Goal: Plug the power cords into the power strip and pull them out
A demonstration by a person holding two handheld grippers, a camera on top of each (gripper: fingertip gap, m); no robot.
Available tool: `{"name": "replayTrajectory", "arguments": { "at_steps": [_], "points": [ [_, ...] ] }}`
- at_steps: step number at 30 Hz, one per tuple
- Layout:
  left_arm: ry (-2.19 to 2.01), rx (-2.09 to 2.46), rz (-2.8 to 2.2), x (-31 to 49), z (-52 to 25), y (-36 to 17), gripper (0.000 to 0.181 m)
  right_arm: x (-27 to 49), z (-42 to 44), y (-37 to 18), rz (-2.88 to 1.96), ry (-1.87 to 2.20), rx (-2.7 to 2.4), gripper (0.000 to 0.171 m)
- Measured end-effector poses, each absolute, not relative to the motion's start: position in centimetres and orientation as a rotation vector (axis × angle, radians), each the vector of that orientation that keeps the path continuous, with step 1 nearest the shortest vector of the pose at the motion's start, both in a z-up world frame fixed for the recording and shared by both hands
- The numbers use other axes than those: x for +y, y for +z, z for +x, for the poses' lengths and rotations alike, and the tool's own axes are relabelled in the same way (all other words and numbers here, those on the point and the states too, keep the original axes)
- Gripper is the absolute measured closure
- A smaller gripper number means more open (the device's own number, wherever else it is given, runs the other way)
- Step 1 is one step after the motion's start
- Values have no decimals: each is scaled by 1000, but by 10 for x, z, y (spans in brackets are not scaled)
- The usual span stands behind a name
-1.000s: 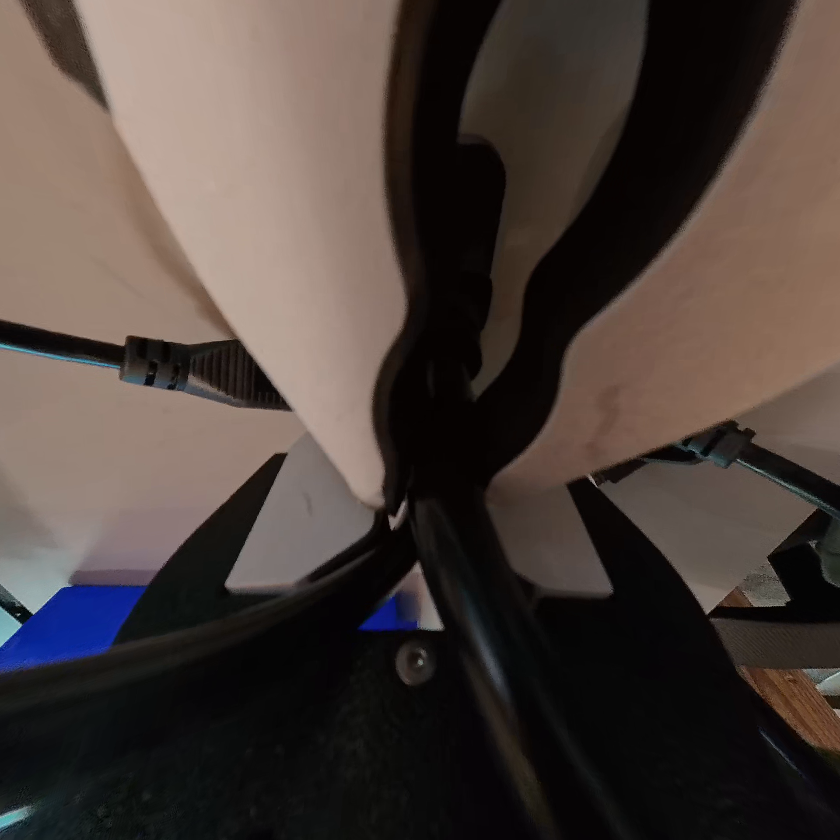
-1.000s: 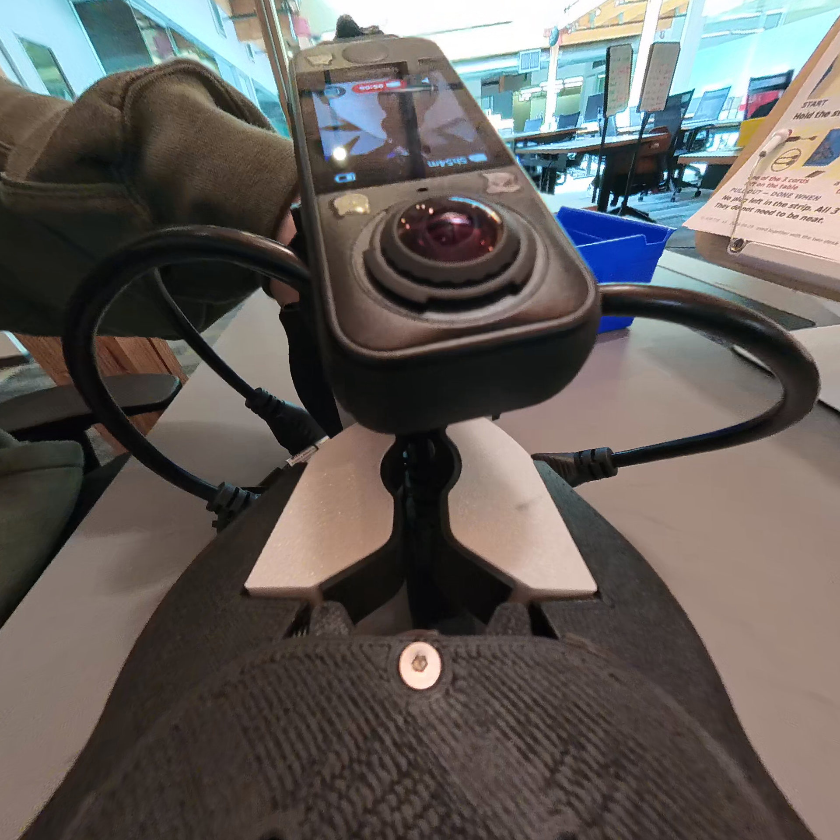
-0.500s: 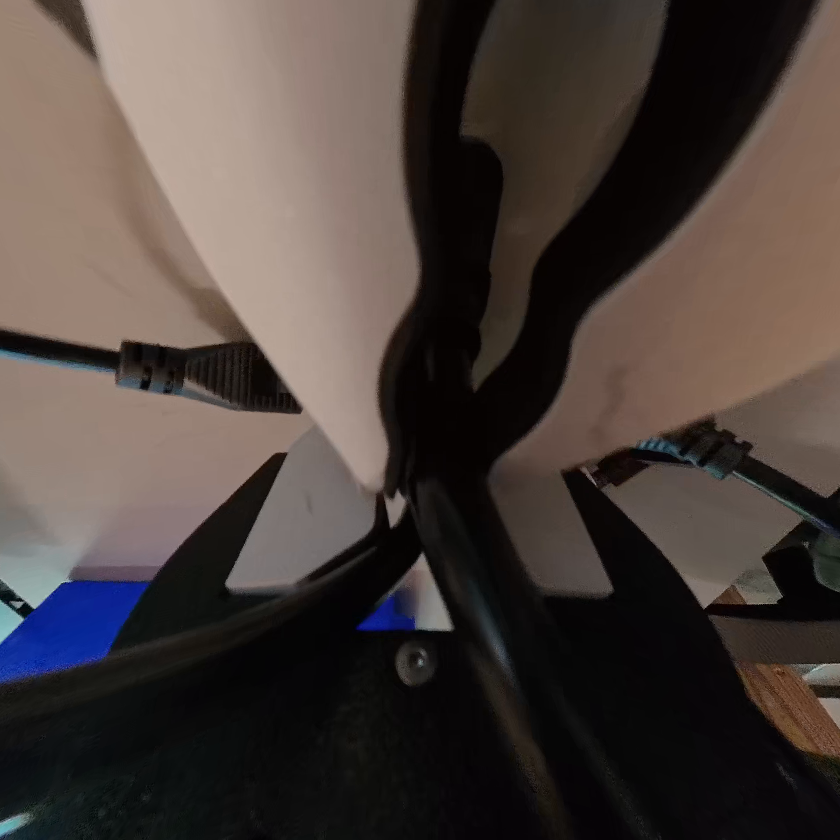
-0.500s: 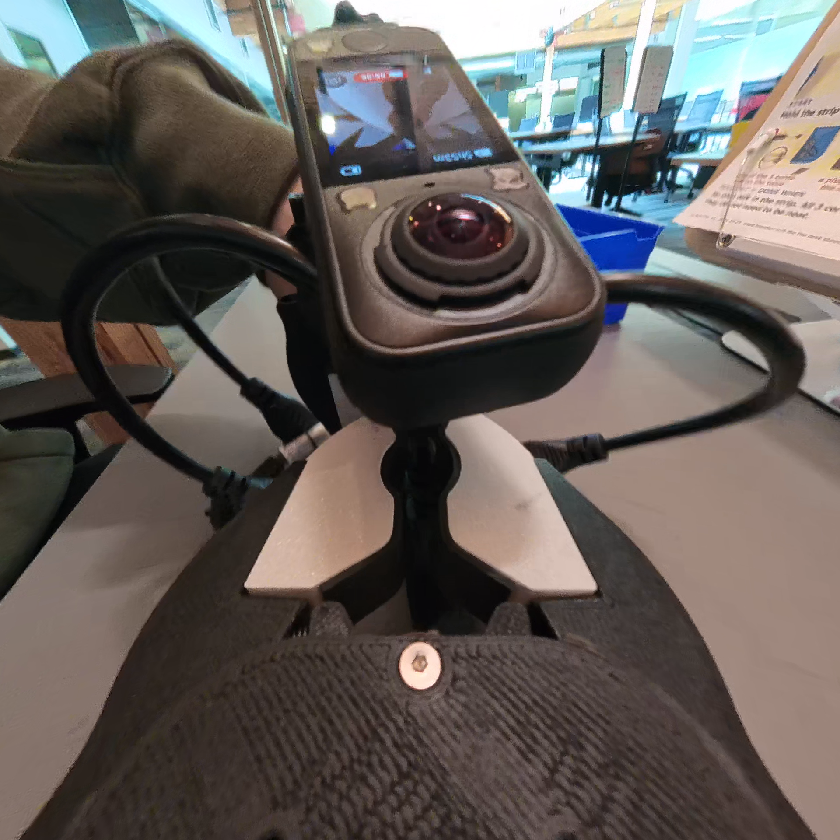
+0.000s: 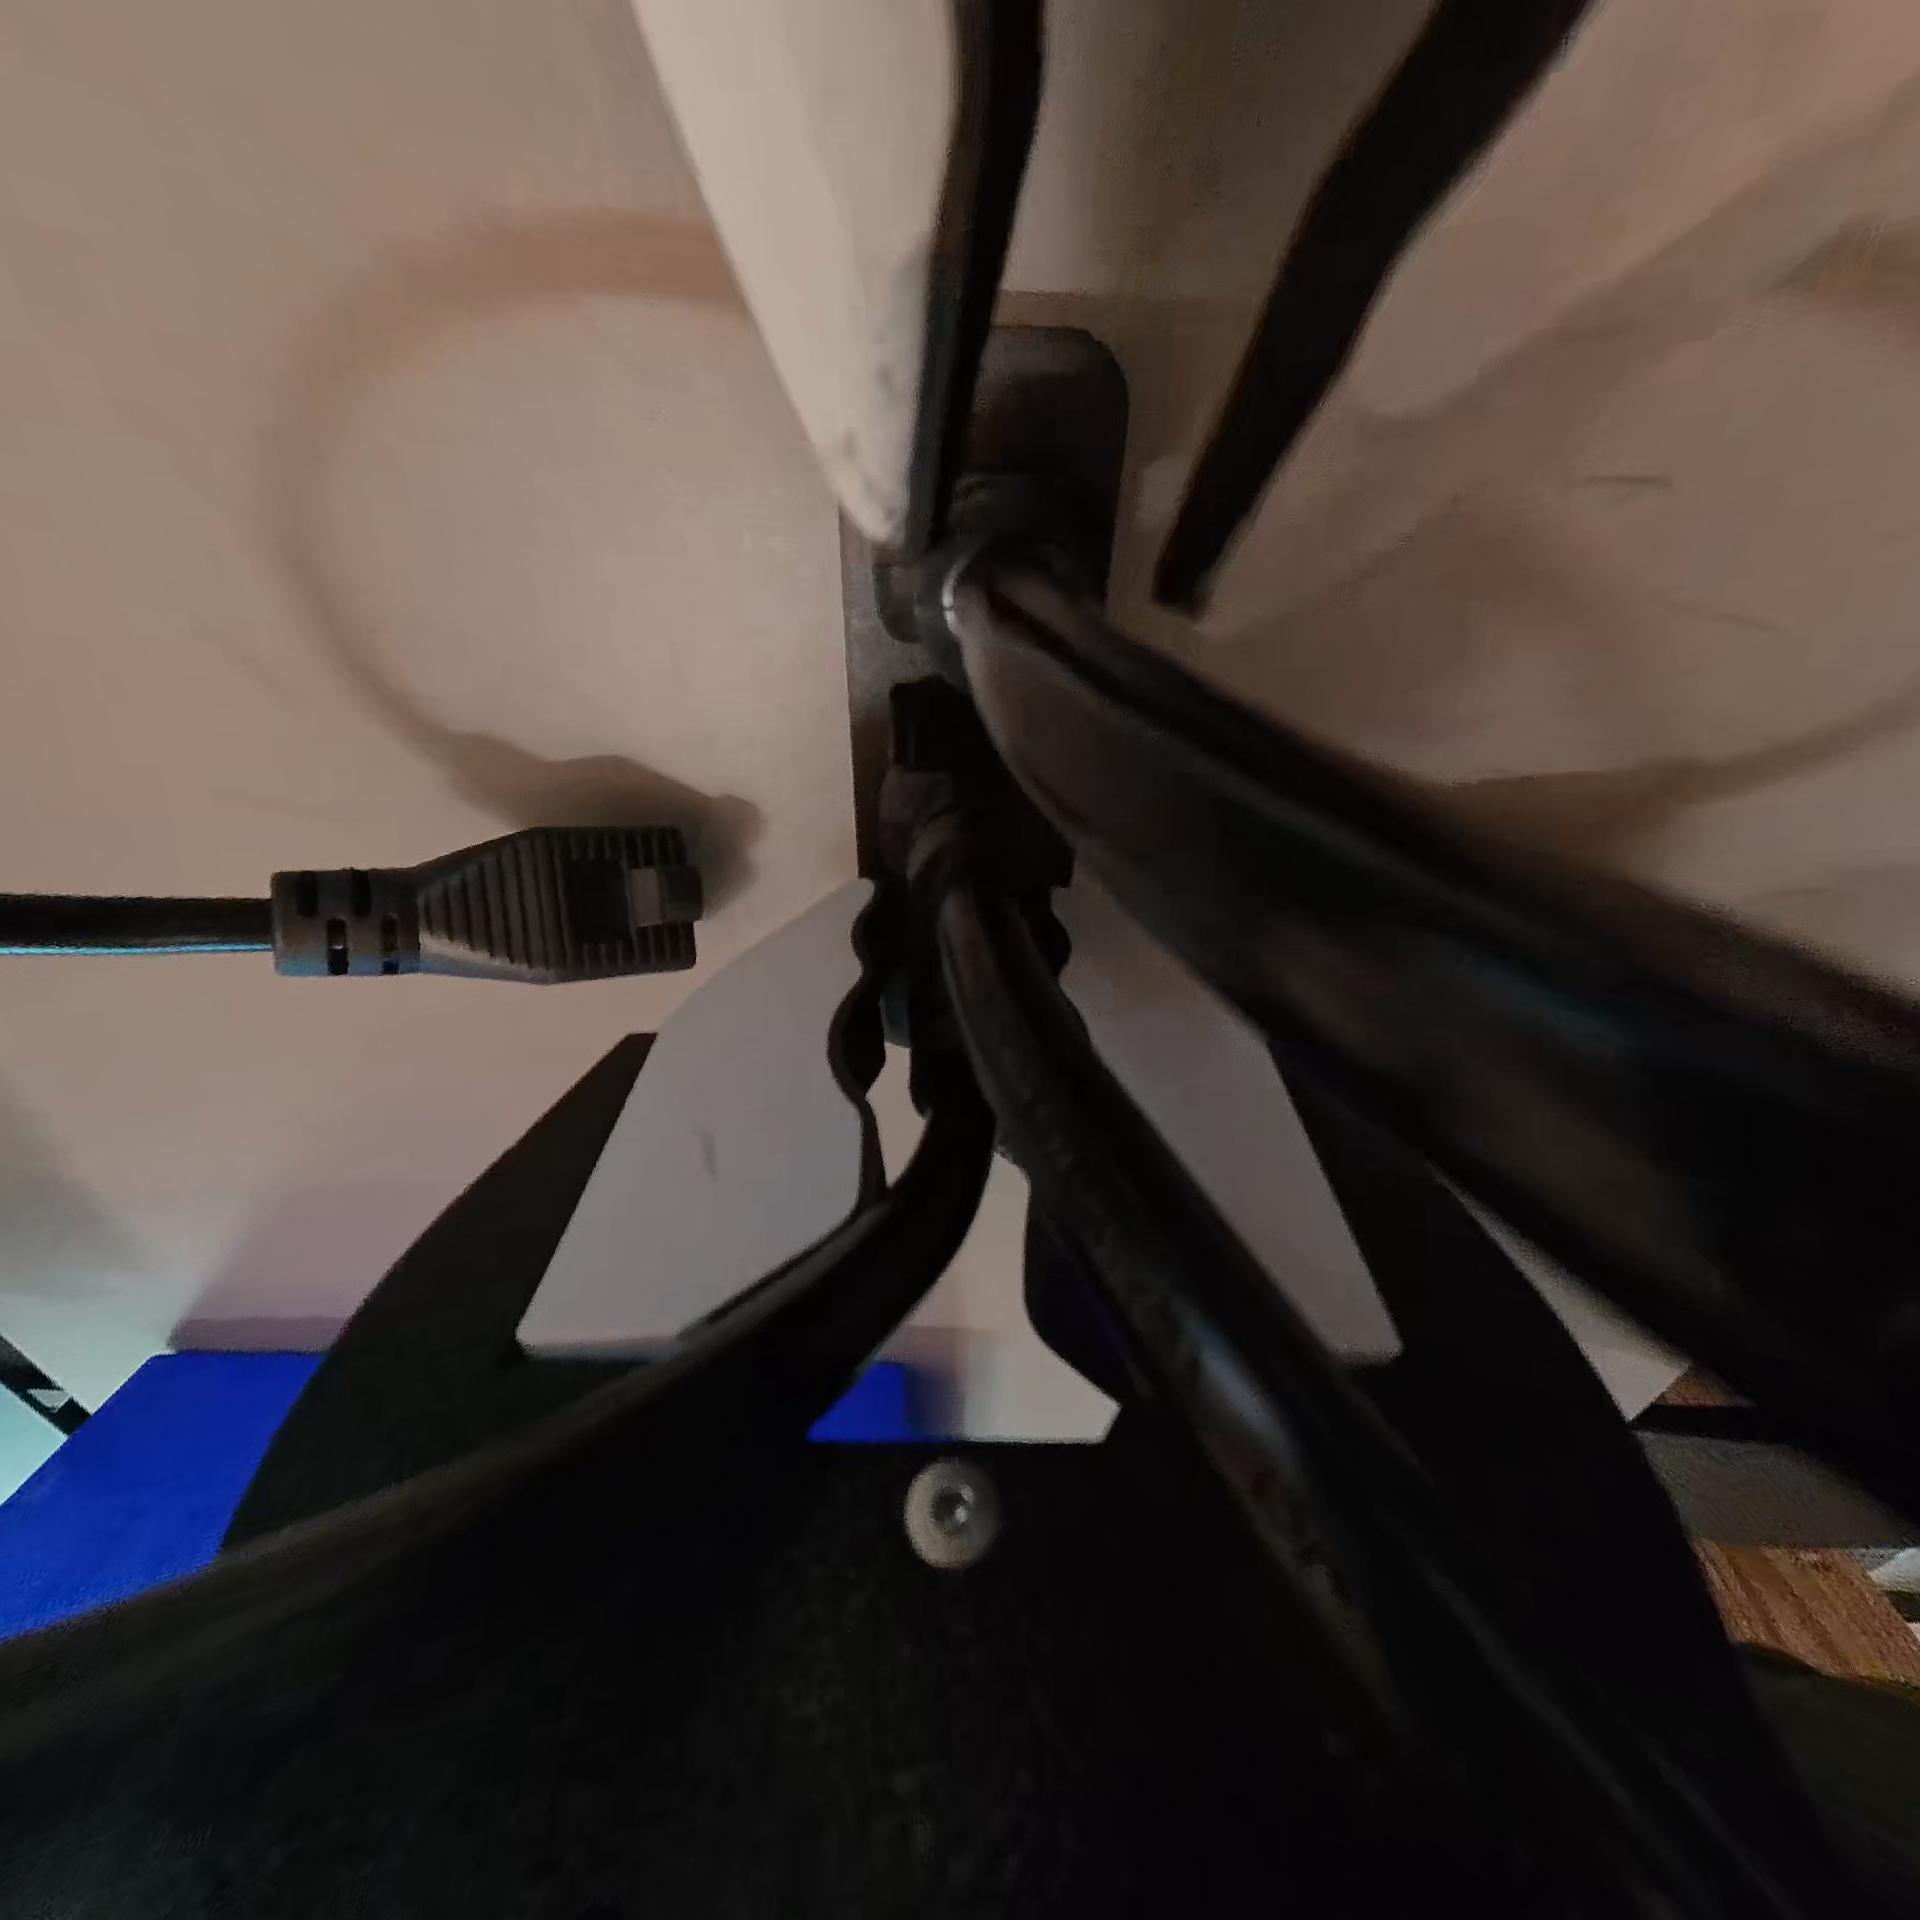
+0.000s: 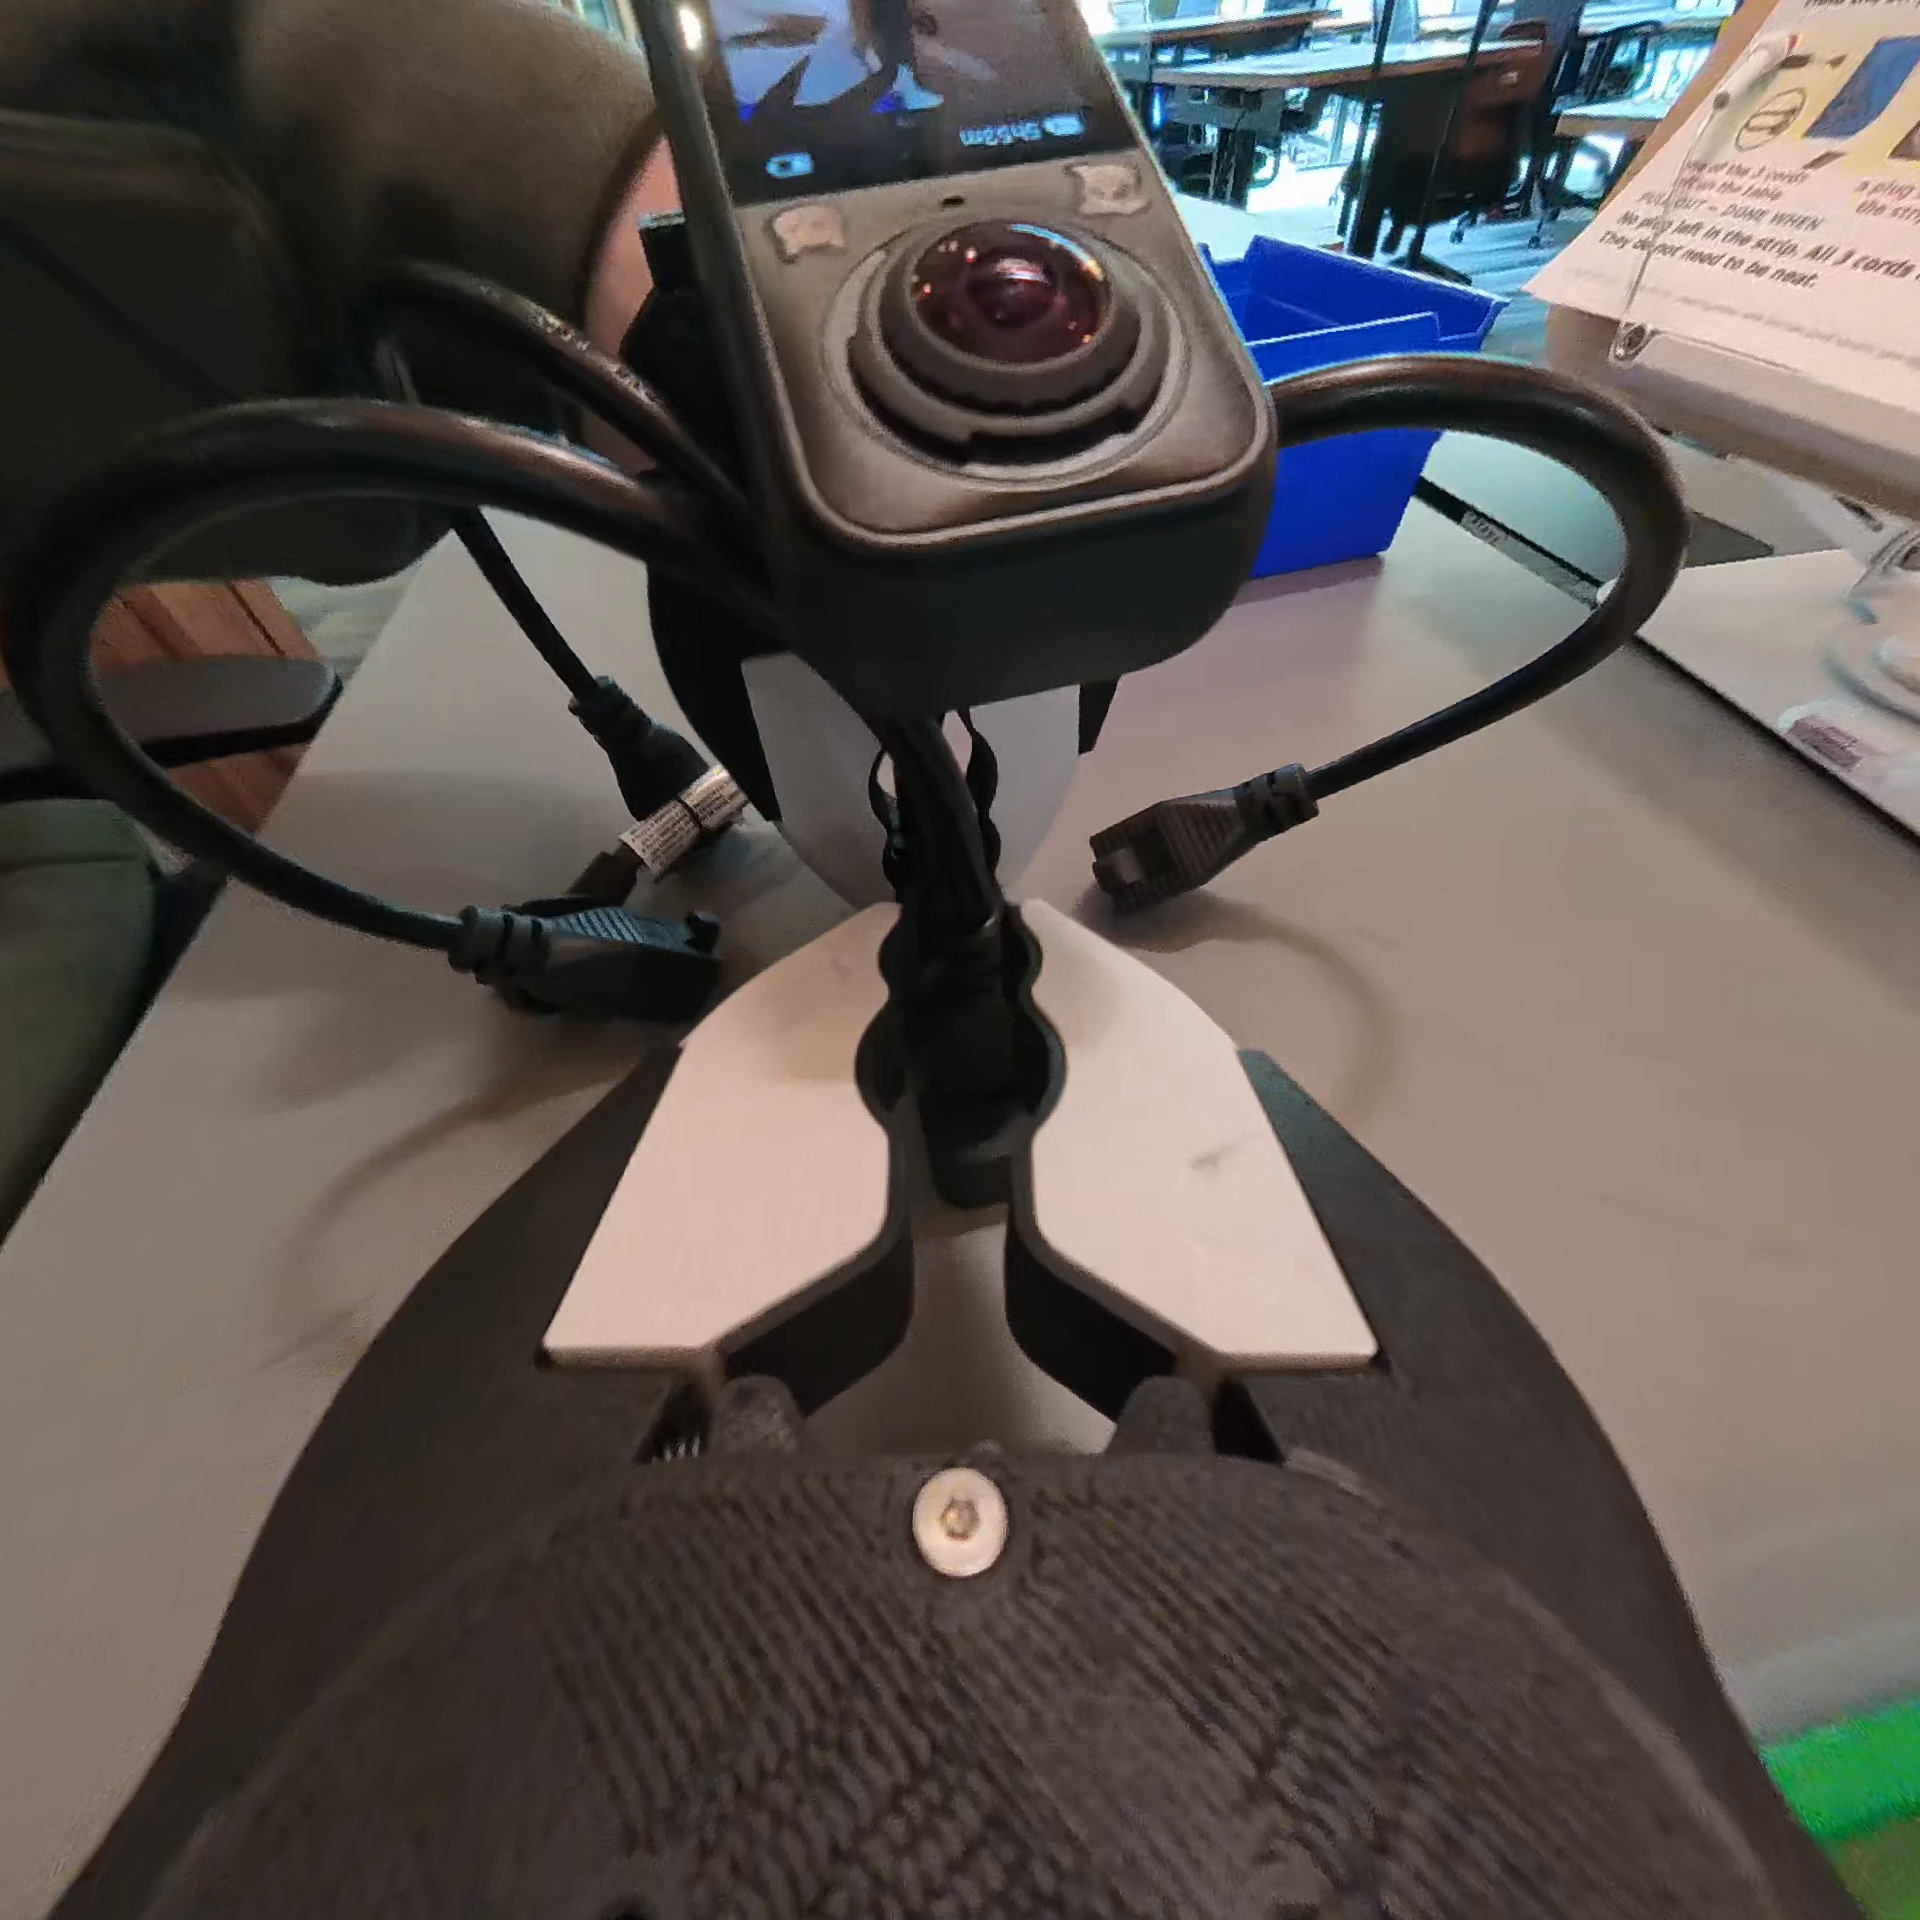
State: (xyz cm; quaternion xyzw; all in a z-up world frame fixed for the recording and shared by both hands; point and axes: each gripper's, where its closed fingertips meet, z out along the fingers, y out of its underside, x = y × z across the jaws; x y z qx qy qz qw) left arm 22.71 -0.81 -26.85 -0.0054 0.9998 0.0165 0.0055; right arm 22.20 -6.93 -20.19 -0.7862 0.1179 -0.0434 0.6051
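Several black power cords (image 6: 312, 457) are bunched together between my two grippers, which face each other. My right gripper (image 6: 956, 935) is shut on a black plug (image 6: 966, 1101) at the end of the bunch. My left gripper (image 5: 956, 935) is shut on the same bunch of cords (image 5: 997, 1039) just beyond; it shows under its camera in the right wrist view (image 6: 914, 821). Loose connector ends hang over the grey table (image 6: 1455, 1091): one on the right (image 6: 1195, 831), one on the left (image 6: 613, 956), one with a label band (image 6: 665, 790). No power strip is in view.
A blue bin (image 6: 1340, 343) stands at the table's far edge behind the left gripper. A printed instruction sheet on a stand (image 6: 1766, 156) is at the far right. A person's olive sleeve (image 6: 260, 208) holds the left gripper. A chair seat (image 6: 156, 696) is off the table's left edge. One gripper's finger ends stand about 9 cm off the other's.
The two grippers have drawn apart, with more cord now showing between them. The cord loops and loose connector ends have swung into fuller view. Both grippers stay shut.
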Motion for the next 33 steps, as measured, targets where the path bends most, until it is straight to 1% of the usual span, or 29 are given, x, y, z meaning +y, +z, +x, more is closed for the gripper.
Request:
{"name": "replayTrajectory", "arguments": {
  "at_steps": [1, 2, 3, 5, 7, 8, 9, 16, 27, 33],
  "points": [
    [51, 3130, -16, -8, 227, -269, 156, -72, 222, -202, -1831, -119, 251, 162],
    [53, 3129, -14, -8, 227, -269, 156, -73, 221, -204, -1845, -124, 235, 163],
    [53, 3129, -13, -8, 227, -269, 156, -72, 221, -206, -1849, -125, 235, 161],
    [53, 3131, -11, -8, 227, -268, 156, -70, 224, -208, -1863, -156, 248, 151],
    [53, 3131, -11, -8, 227, -268, 156, -67, 226, -213, -1894, -191, 241, 147],
    [52, 3130, -13, -8, 227, -268, 156, -66, 227, -215, -1900, -207, 235, 148],
    [51, 3130, -16, -8, 227, -268, 156, -64, 225, -216, -1903, -203, 216, 156],
    [59, 3133, -7, -8, 227, -268, 157, -62, 227, -216, -1909, -292, 152, 156],
    [73, 3134, 5, -9, 227, -268, 156, -55, 227, -213, -2148, -123, 163, 157],
    [51, 3138, -25, -9, 227, -269, 156, -56, 229, -214, -2193, -177, 152, 156]
  ]
}}
